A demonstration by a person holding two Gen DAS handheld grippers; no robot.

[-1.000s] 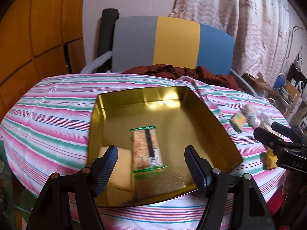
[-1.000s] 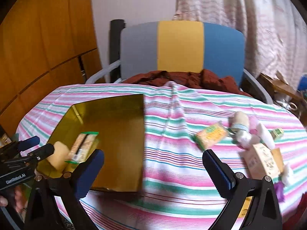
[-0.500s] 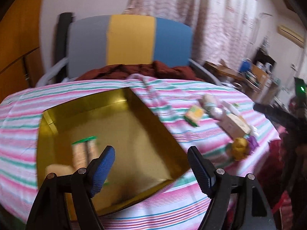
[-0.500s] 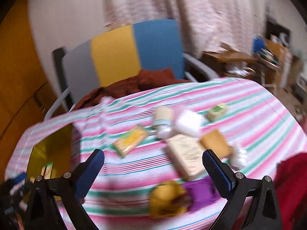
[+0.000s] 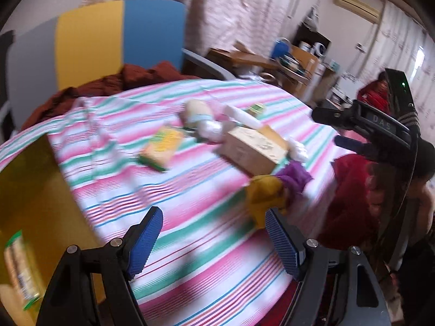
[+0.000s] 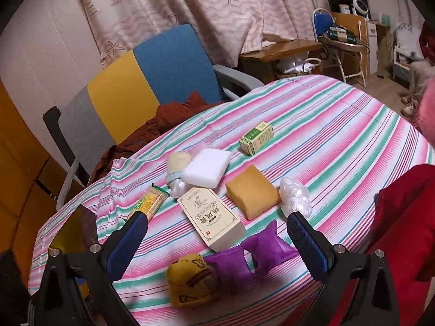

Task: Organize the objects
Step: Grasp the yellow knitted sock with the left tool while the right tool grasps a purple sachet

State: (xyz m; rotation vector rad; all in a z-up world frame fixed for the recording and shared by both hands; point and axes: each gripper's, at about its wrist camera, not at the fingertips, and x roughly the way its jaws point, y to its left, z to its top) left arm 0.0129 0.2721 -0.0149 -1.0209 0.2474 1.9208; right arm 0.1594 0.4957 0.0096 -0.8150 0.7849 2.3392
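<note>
On the striped tablecloth (image 6: 339, 125), loose things wait beside a gold tray (image 5: 30, 190).

The tray at the table's left edge holds a green-edged snack packet (image 5: 20, 269). Well apart from it lie a beige box (image 6: 210, 218), tan sponge (image 6: 251, 190), white block (image 6: 206, 167), small green carton (image 6: 256, 137), yellow pouch (image 6: 190, 279) and purple pouch (image 6: 250, 255). The left gripper (image 5: 213, 240) and right gripper (image 6: 214, 243) both hover wide open, holding nothing.

A lived-in room of a home: a round table under a pink-and-green striped cloth (image 6: 326, 125), a grey, yellow and blue chair (image 6: 141, 87) draped with a rust garment, seashell-print curtains (image 6: 217, 8), a wall air conditioner (image 5: 356, 9) and a cluttered wooden side desk (image 6: 282, 50).
</note>
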